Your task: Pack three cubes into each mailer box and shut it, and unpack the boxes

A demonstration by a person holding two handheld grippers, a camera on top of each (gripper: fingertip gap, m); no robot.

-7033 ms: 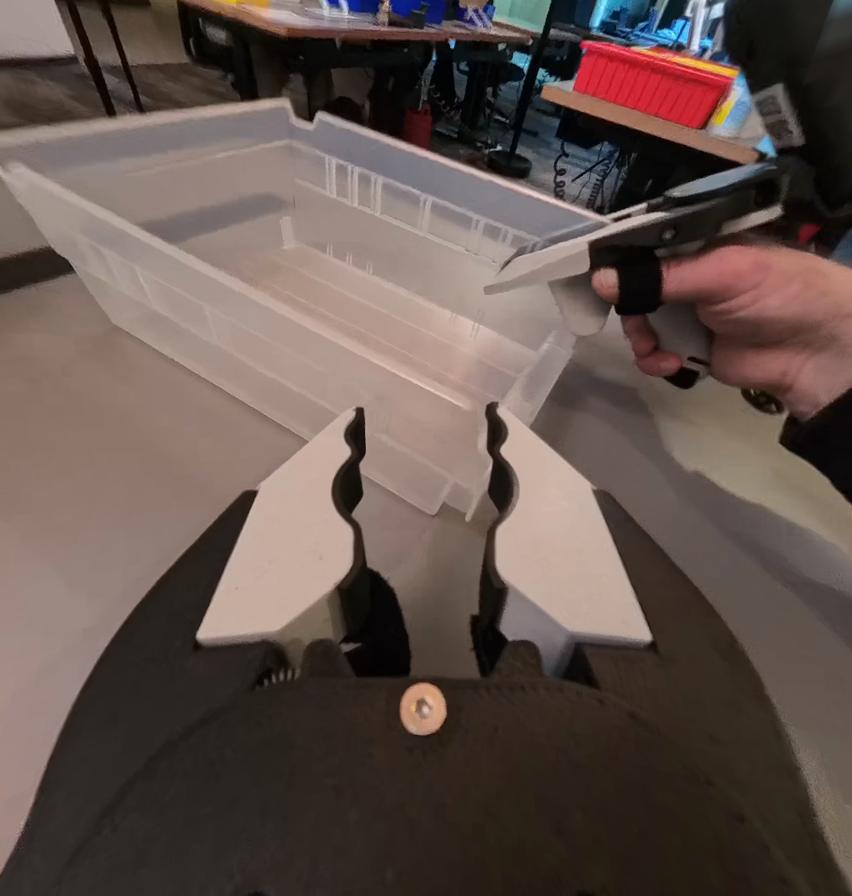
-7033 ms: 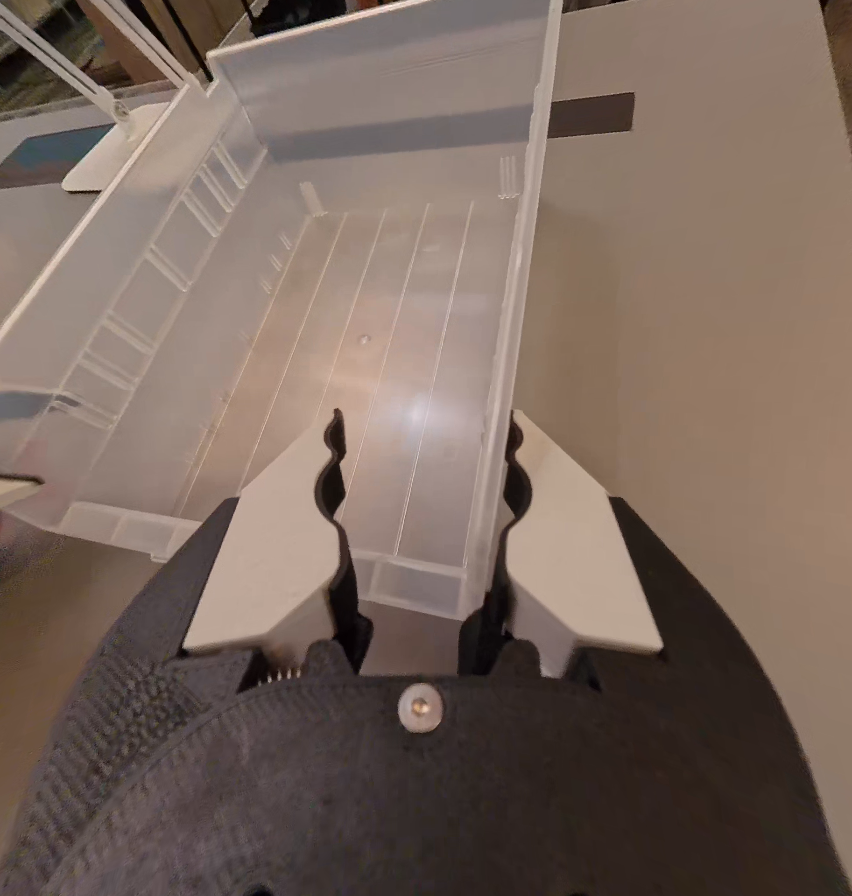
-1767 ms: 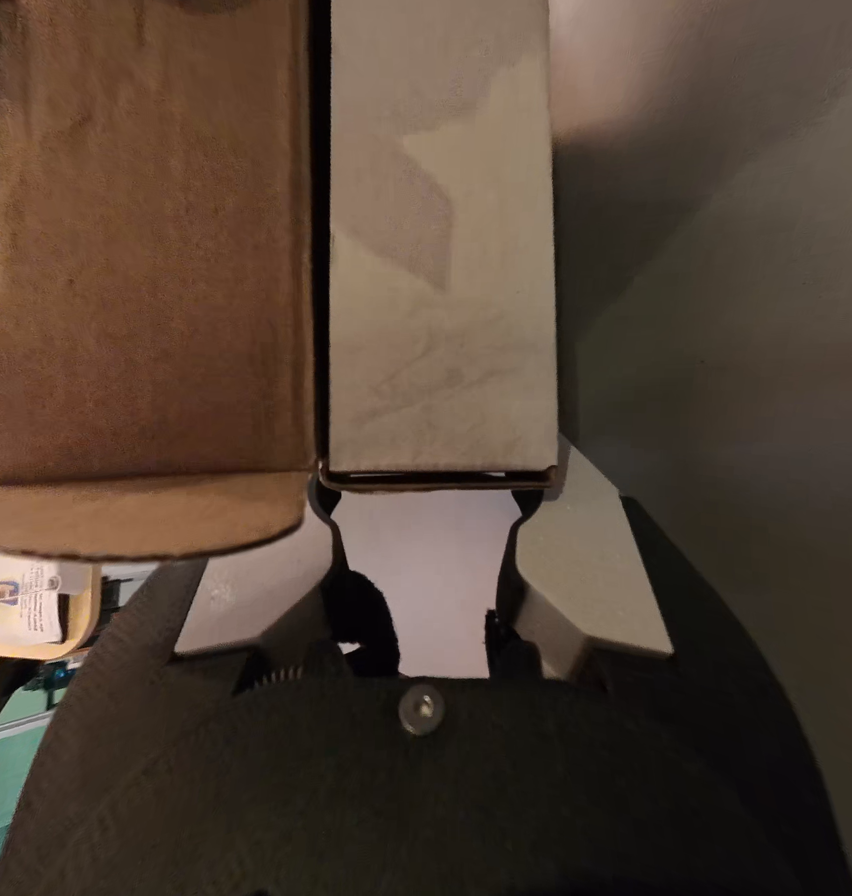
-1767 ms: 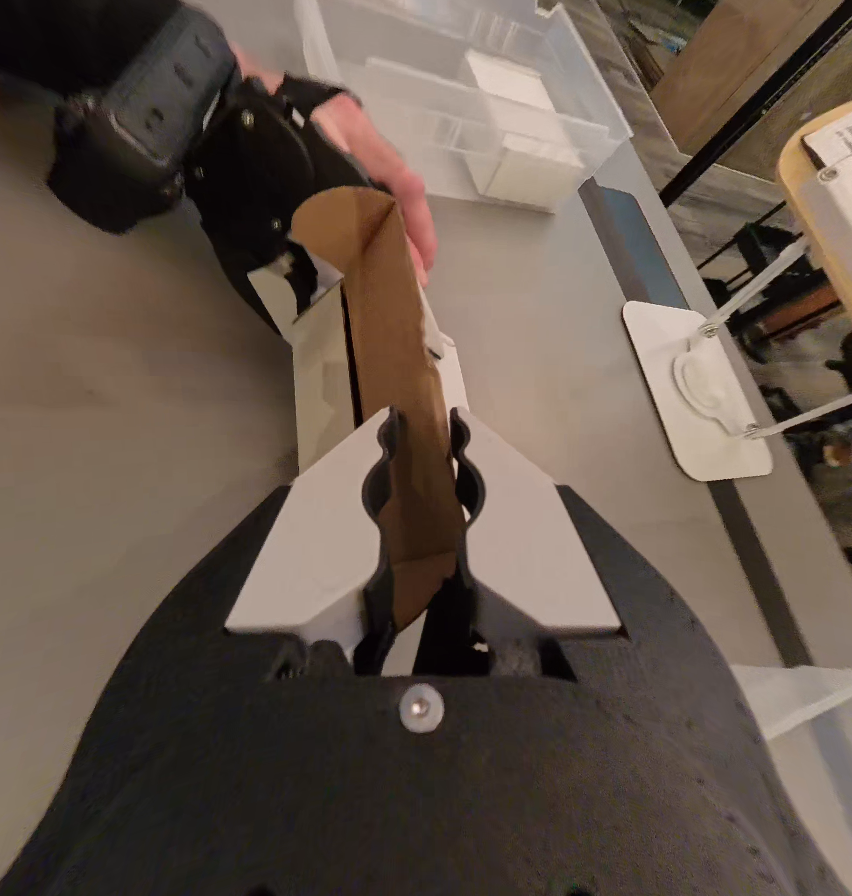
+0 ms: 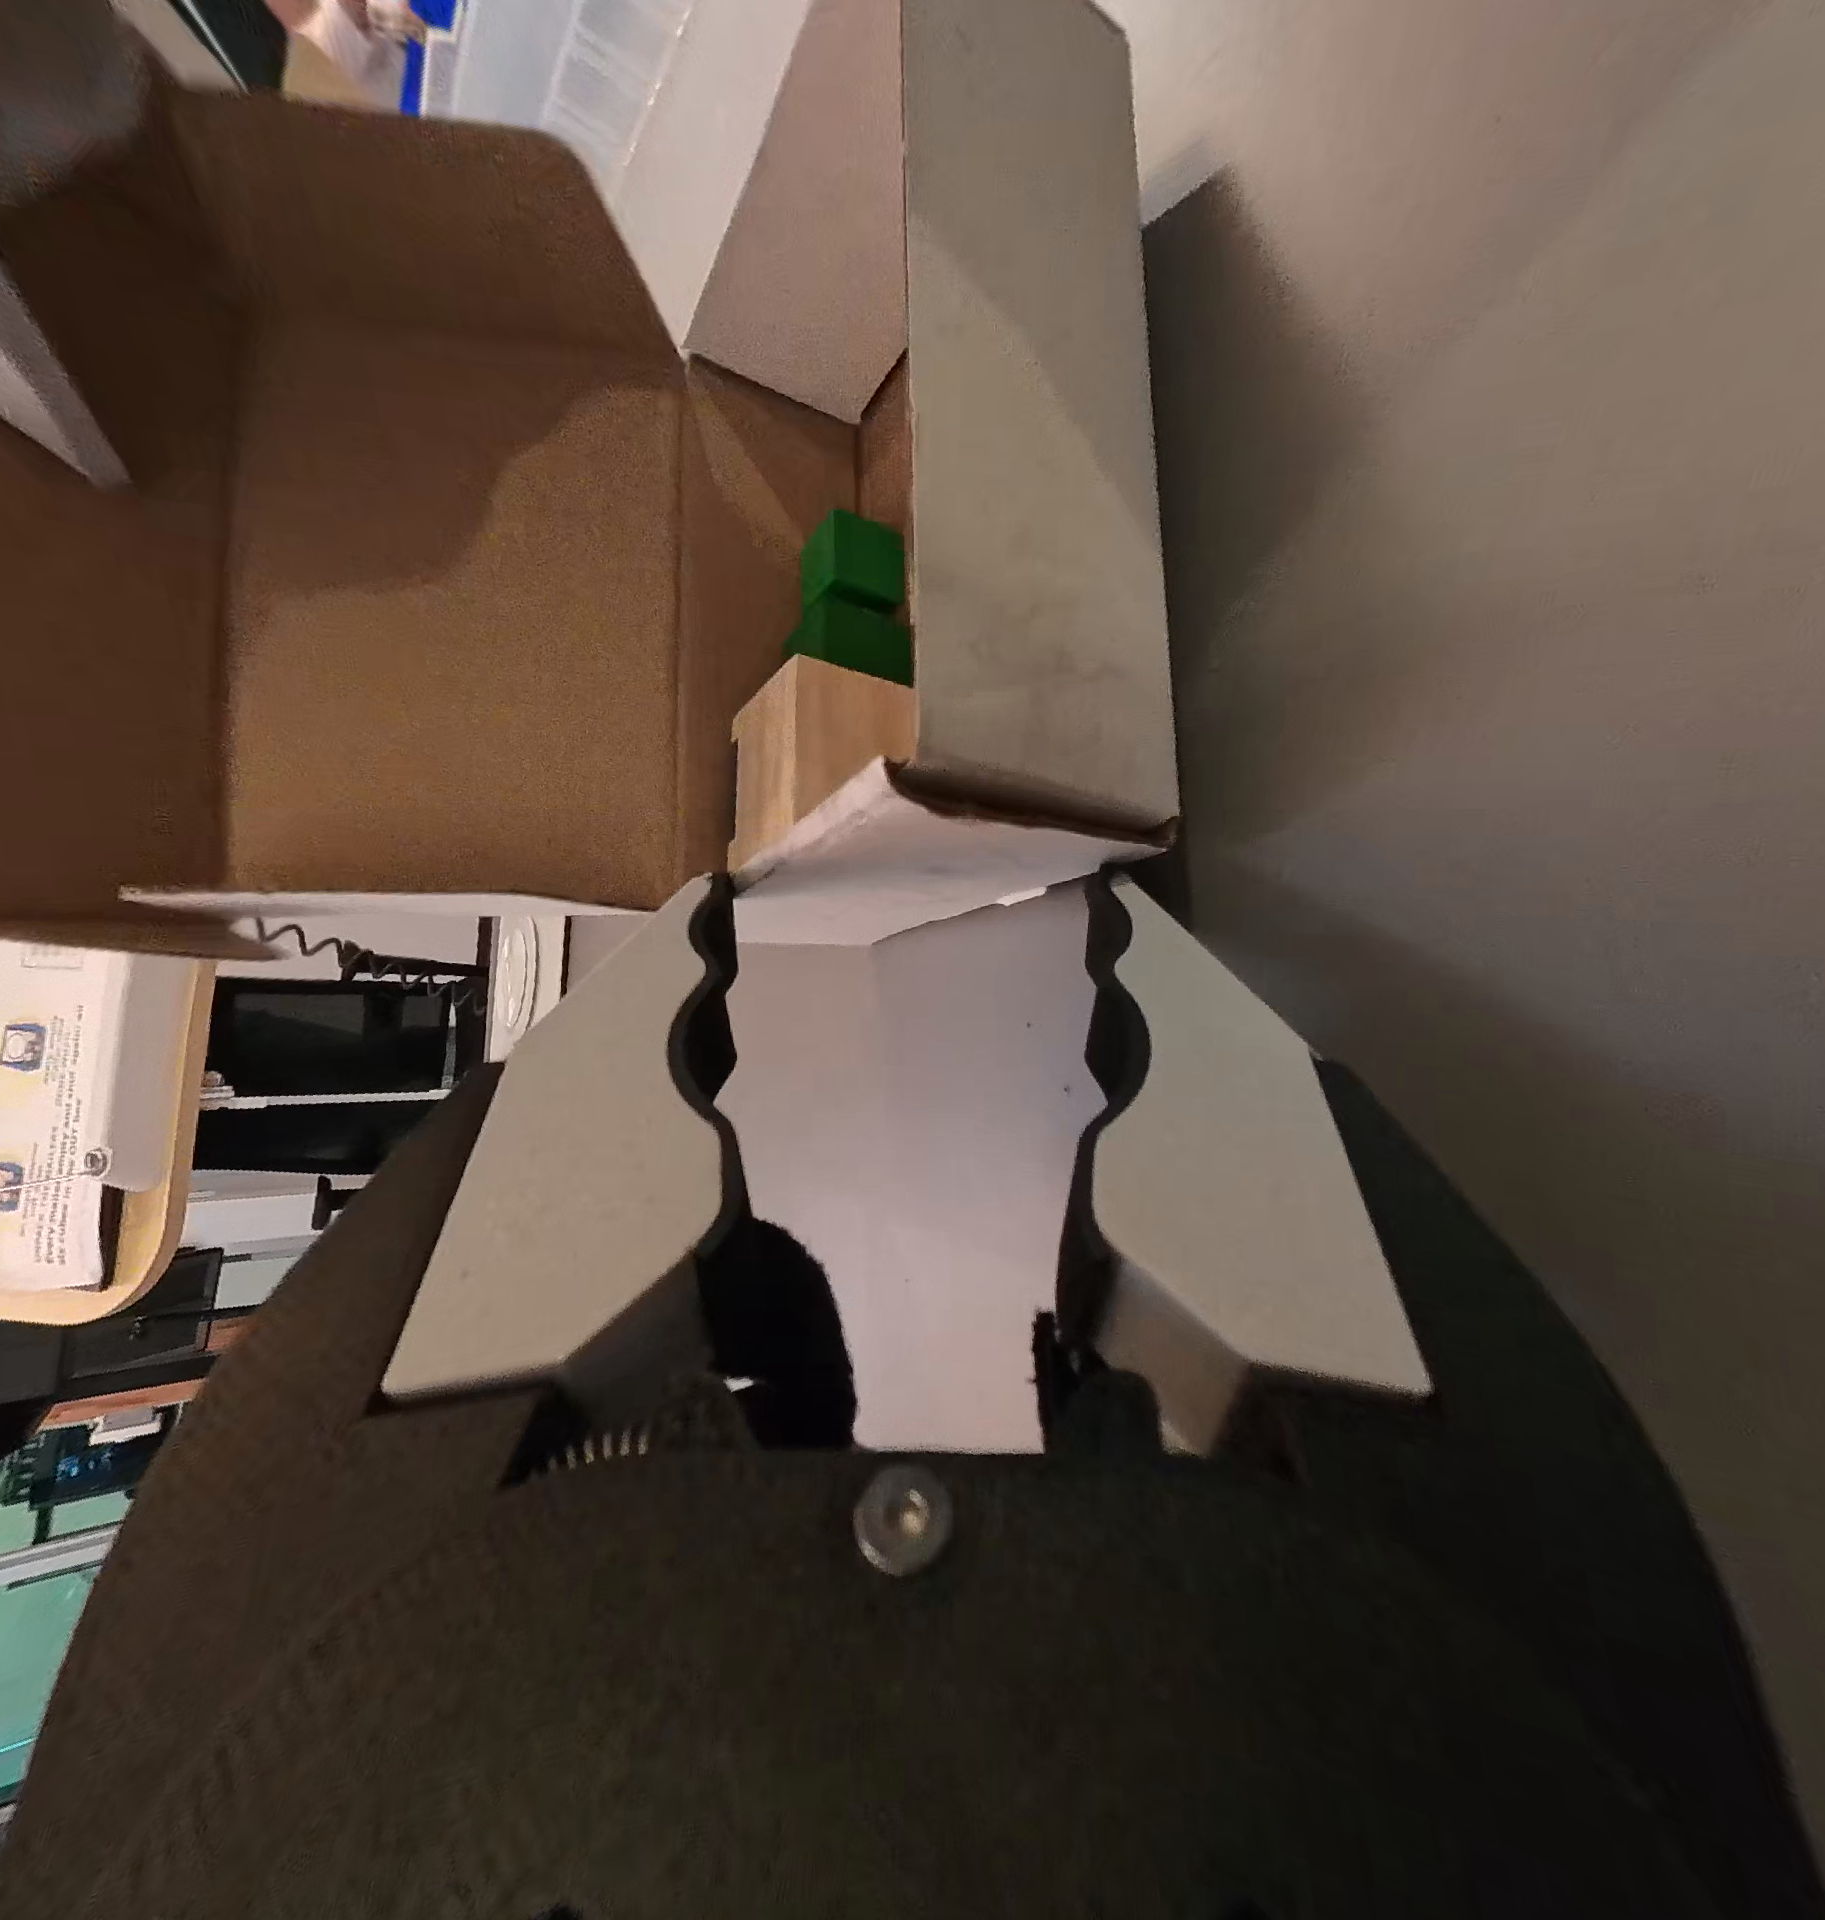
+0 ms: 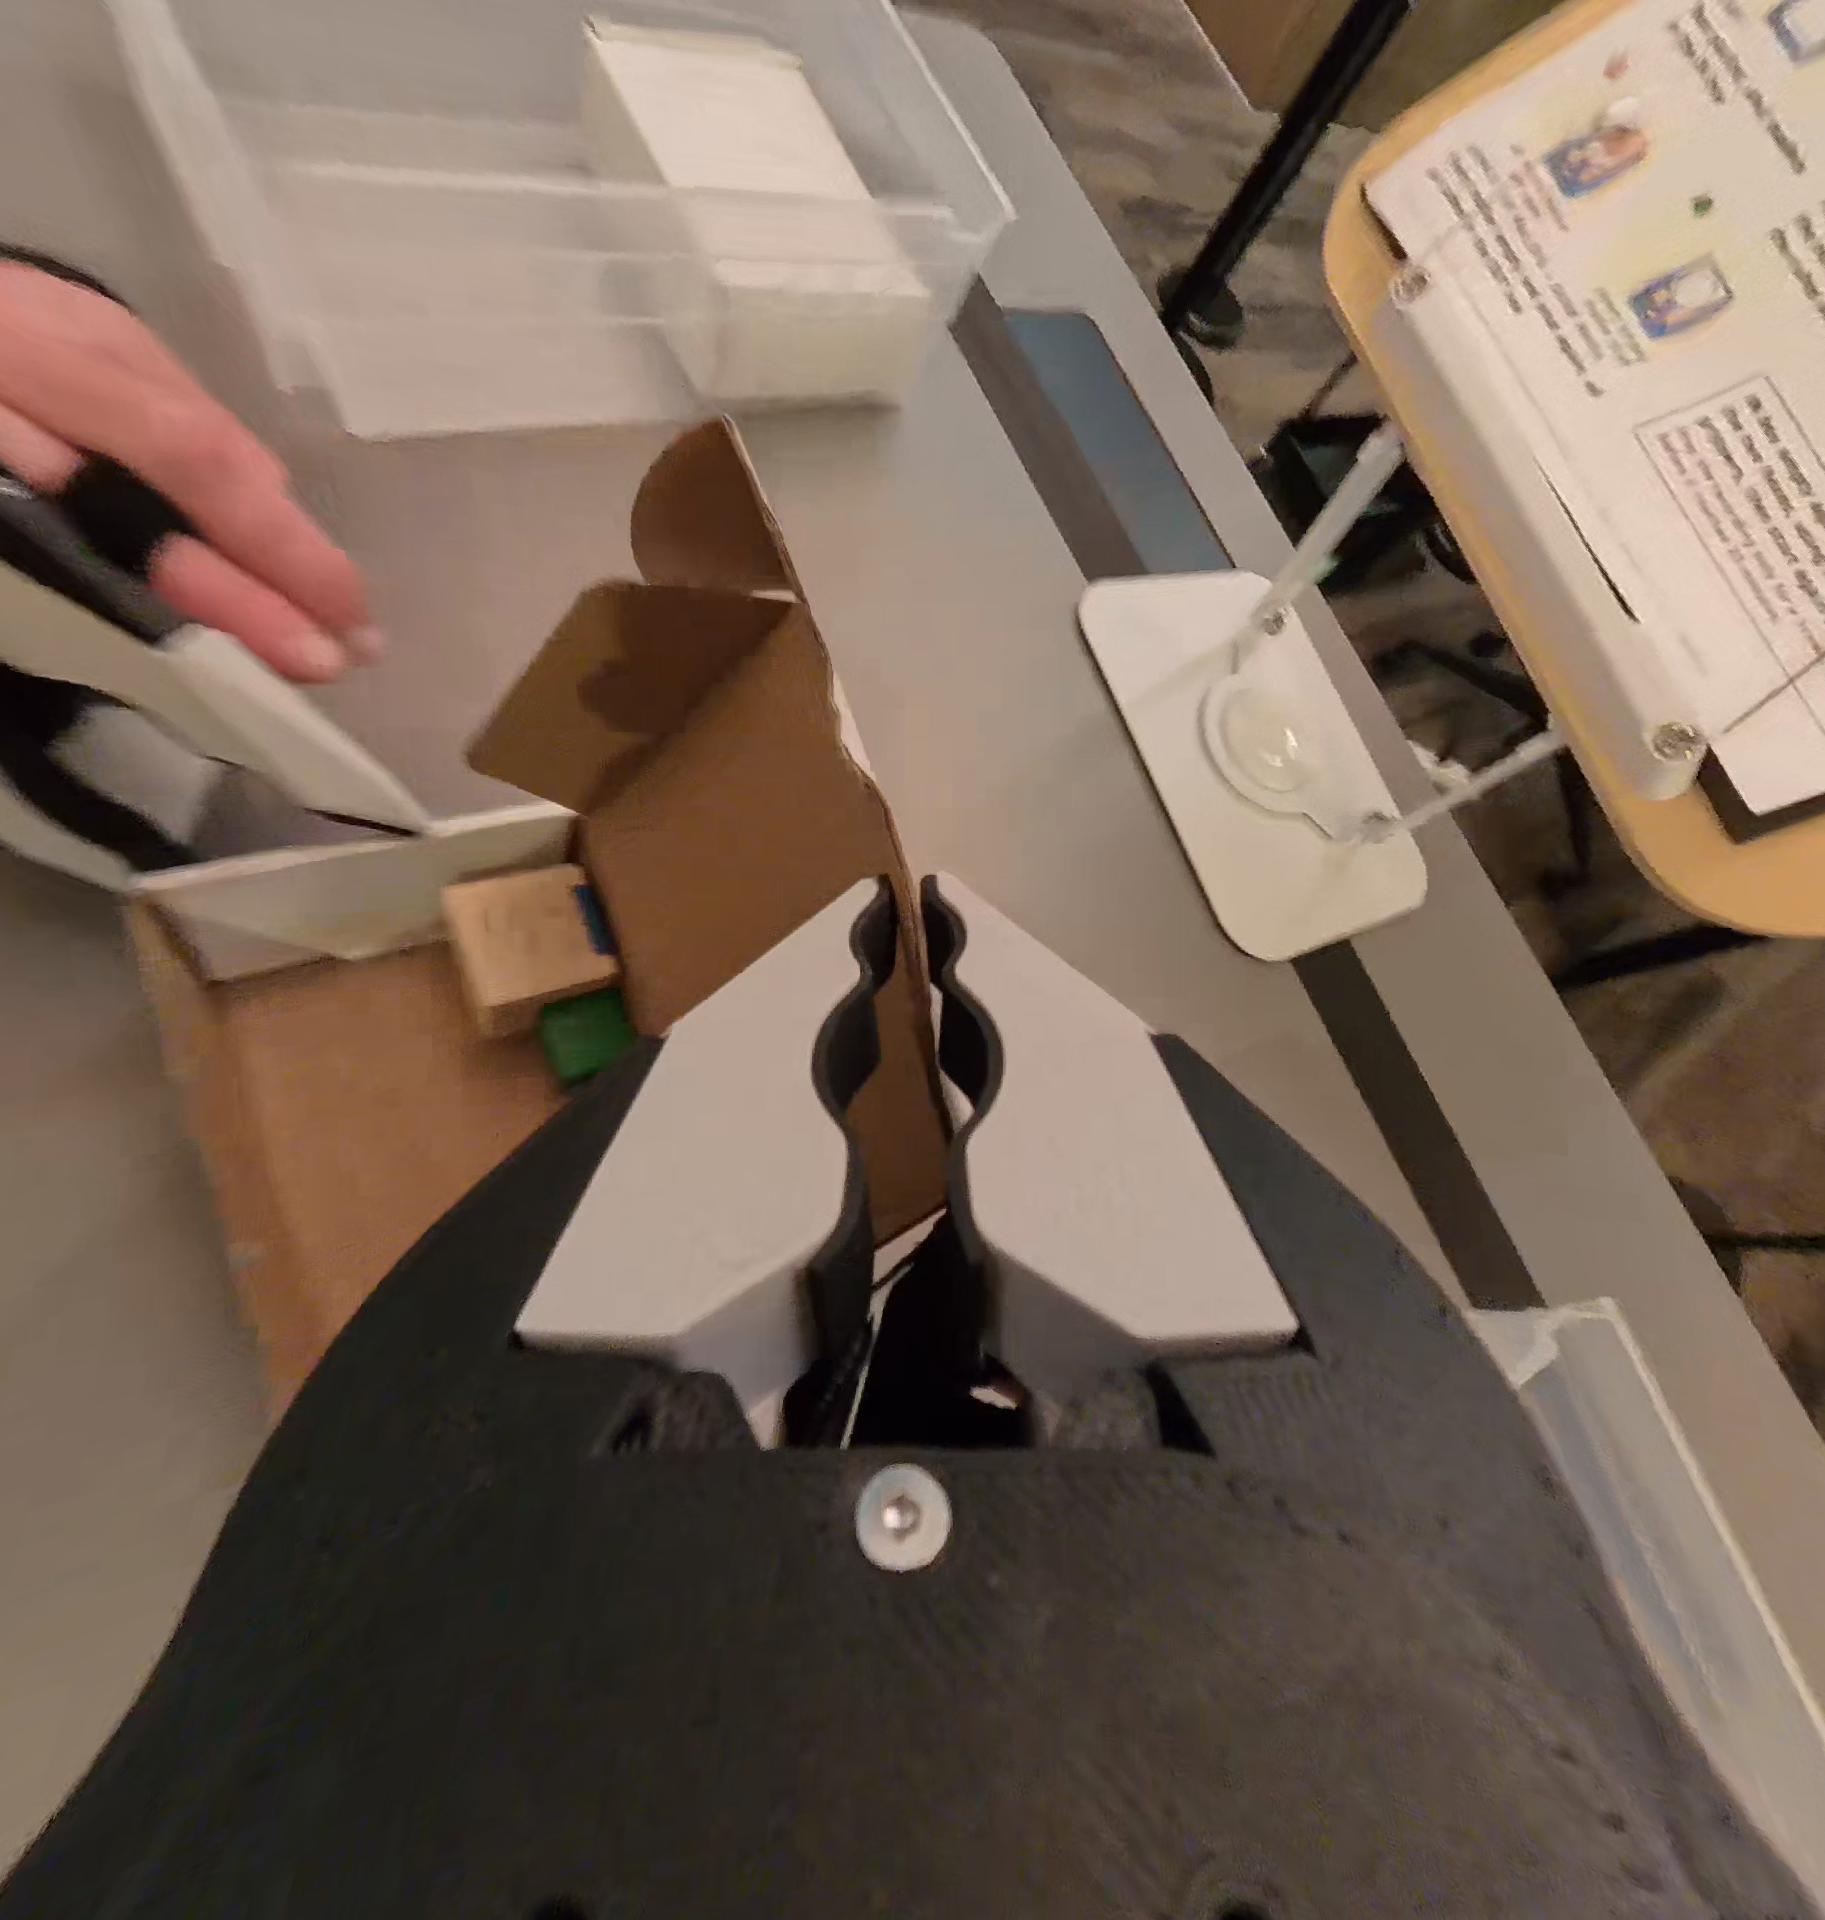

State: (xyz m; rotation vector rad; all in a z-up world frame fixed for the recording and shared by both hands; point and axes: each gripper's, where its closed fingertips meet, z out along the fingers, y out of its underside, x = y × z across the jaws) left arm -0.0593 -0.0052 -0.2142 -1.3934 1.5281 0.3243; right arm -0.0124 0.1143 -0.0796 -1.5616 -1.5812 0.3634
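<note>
While the mailer box (image 6: 368, 1091) lay open on the grey surface (image 6: 939, 644), the right tool (image 6: 908, 894) had its two fingers pressed together on the brown lid flap (image 6: 721, 810) of the box, low in the centre of the right wrist view, and the flap stood up between them. The left tool (image 5: 908, 894) was spread wide, and the white end wall of the box (image 5: 939, 1091) filled the space between its fingers; I cannot tell if the fingers really pressed on it (the tips seemed to be at the corners of the wall). In the right wrist view this same tool came in from the left edge of the frame, held by a hand (image 6: 129, 457), with one white fingertip (image 6: 368, 790) touching the top of the white wall.

Inside the box, three cubes lay together close to this end wall. In the left wrist view a green cube (image 5: 851, 608) sat in the middle of the frame, just above a wooden cube (image 5: 814, 748), both beside the long white side wall (image 5: 1033, 468). In the right wrist view the wooden cube was left of centre, the green one just below it, and a blue cube (image 6: 593, 920) was mostly hidden behind the flap.

A clear plastic bin (image 6: 575, 260) with white boxes stood at the top of the right wrist view, well apart from the open box. A white stand base (image 6: 1251, 769) was at the right, near the edge of the surface.
</note>
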